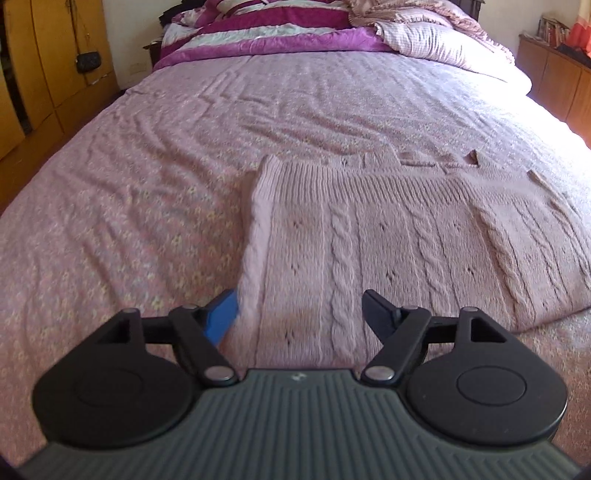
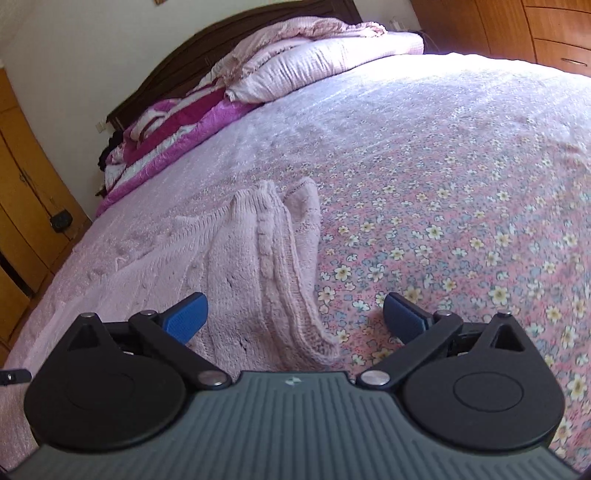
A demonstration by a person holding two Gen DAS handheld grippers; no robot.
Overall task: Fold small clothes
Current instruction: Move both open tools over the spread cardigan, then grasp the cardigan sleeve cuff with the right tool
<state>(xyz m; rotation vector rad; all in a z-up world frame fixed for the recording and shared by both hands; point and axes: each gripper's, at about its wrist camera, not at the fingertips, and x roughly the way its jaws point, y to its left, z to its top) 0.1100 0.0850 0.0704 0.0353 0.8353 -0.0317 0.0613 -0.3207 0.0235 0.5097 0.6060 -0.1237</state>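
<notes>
Sweater (image 1: 388,236), pale pink cable knit, lies spread on the bed (image 1: 129,192) close in front of you, its right edge already doubled over into a long rumpled flap (image 2: 273,266) in the right wrist view. Judge it soft, thick and light: it will sag and stretch under its own weight, so take a folded edge or the ribbed hem, both layers at once, not a single loose stitch. Your left claw (image 1: 295,314) stands apart over the near left edge, nothing pinched between the pads. Your right claw (image 2: 295,317) stands wide apart too, with the flap's near tip lying between the fingers but not pressed. Around the knit the floral sheet is bare, though wrinkled on the left. Quilts (image 1: 280,33) and a pillow (image 2: 317,62) sit well apart at the headboard, wardrobes (image 1: 40,70) off the bed; nothing blocks a fold.
</notes>
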